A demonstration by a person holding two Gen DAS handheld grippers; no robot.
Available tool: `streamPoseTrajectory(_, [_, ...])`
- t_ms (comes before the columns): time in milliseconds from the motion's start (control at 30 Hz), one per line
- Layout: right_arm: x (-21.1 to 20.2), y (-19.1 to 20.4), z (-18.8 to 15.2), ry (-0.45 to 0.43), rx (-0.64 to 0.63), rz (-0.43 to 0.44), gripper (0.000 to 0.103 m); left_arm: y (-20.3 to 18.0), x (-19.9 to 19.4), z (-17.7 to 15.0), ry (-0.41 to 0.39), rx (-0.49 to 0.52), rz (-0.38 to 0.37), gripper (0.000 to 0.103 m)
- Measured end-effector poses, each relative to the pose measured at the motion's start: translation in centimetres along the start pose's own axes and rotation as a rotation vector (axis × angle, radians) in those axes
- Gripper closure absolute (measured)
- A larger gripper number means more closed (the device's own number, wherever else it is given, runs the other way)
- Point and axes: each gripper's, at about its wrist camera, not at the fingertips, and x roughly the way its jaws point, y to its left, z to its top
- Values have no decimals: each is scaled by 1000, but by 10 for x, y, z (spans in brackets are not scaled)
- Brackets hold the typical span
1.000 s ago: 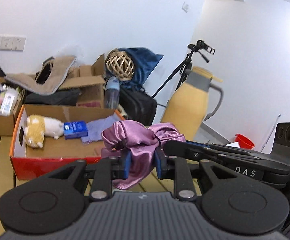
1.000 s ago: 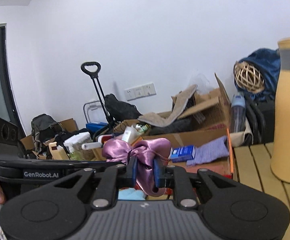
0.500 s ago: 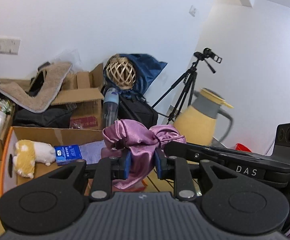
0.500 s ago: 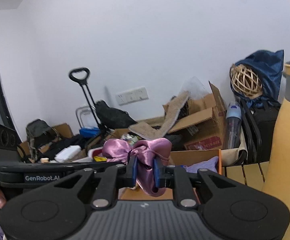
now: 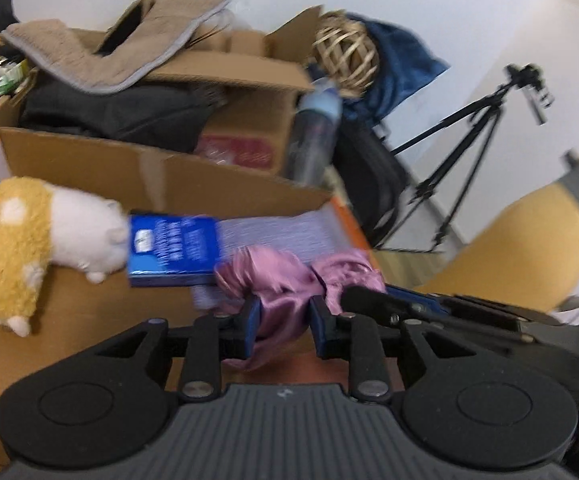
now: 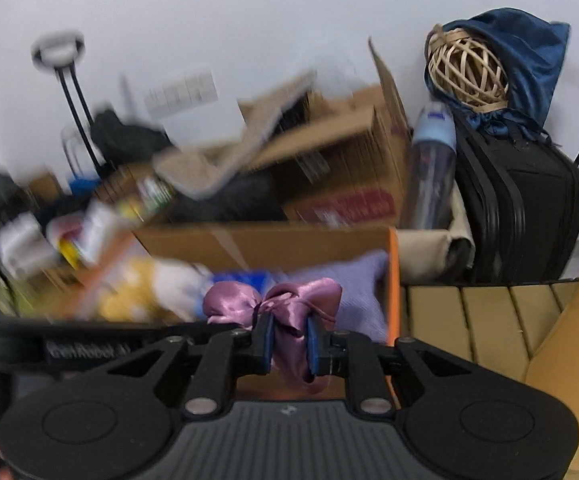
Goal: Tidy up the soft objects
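Both grippers are shut on one purple satin pouch [image 5: 285, 292], which also shows in the right wrist view [image 6: 289, 316]. My left gripper [image 5: 283, 326] and right gripper [image 6: 288, 340] hold it over the near right corner of an orange-edged cardboard box [image 5: 177, 184]. Inside the box lie a yellow and white plush toy [image 5: 29, 240], a blue tissue pack [image 5: 173, 248] and a lilac knitted cloth [image 5: 285, 232]. In the right wrist view the box [image 6: 393, 272] and the lilac cloth [image 6: 357, 292] sit just behind the pouch.
A yellow thermos jug [image 5: 529, 248] stands to the right on the slatted wooden table [image 6: 477, 320]. Behind the box are more cardboard boxes [image 5: 245, 80] with a beige mat, a water bottle [image 6: 429, 168], a black suitcase [image 6: 521, 208], a wicker ball [image 6: 465, 72] and a tripod [image 5: 465, 152].
Both grippers, still holding the pouch, have tilted down and moved closer to the orange-edged box. The box now fills the view just behind the pouch.
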Motion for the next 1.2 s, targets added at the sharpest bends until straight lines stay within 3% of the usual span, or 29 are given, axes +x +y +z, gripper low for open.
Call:
streamPoseTrajectory(100, [22, 12, -14, 28, -137, -165, 84, 7, 1, -5, -5, 11, 42, 66])
streamPoseTrajectory(200, [28, 8, -20, 24, -126, -171, 84, 9, -6, -7, -9, 25, 52, 66])
streamPoseTrajectory(267, [26, 9, -17, 34, -120, -170, 77, 6, -17, -8, -19, 38, 72, 65])
streamPoseTrajectory(333, [16, 12, -14, 17, -125, -189, 59, 3, -30, -7, -33, 51, 77, 64])
streamPoseTrajectory(467, [-27, 24, -3, -49, -143, -191, 55, -8, -78, -7, -79, 113, 88, 56])
streamPoseTrajectory(600, [-83, 34, 8, -118, -150, -179, 48, -20, -135, -16, -125, 198, 121, 56])
streamPoseTrajectory(800, [-170, 48, 4, -190, -140, -156, 47, -31, -218, -40, -208, 223, 164, 48])
streamPoseTrajectory(933, [-222, 62, -34, -255, -126, -95, 45, -35, -266, -95, -275, 266, 192, 37])
streamPoseTrajectory(1000, [-244, 72, -66, -275, -134, -61, 44, -37, -284, -132, -296, 296, 219, 36])
streamPoseTrajectory(1200, [-296, 97, -176, -348, -106, 36, 36, -45, -338, -251, -420, 346, 265, 20])
